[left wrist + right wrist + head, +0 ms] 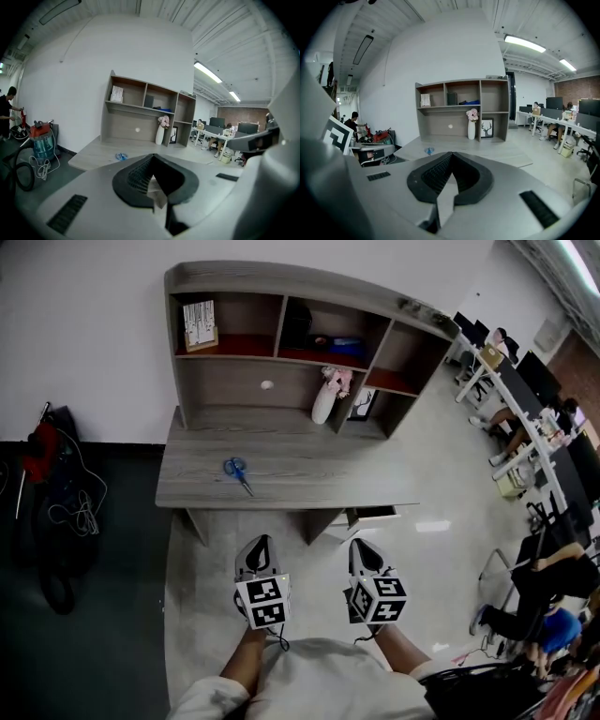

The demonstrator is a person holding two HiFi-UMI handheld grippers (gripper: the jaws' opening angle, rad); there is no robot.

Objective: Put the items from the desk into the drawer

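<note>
1. Person's light shirt [323, 679] sits at the bottom edge of the head view, with two grippers just ahead of it over pale floor, short of the desk [309, 476].
2. Left gripper [260, 542]: jaws together, tips meeting, nothing between them, touching nothing.
3. Right gripper [361, 545]: jaws together too, empty, touching nothing.
4. One pair of blue-handled scissors [237, 470] lies flat on the desk top, left of centre, well apart from both grippers.
5. One drawer [373, 514] under the desk's right end, pulled partly out.
6. On the desk beneath the hutch: one white vase [323, 405] with pink flowers, one framed picture [362, 404] just beside it.
</note>
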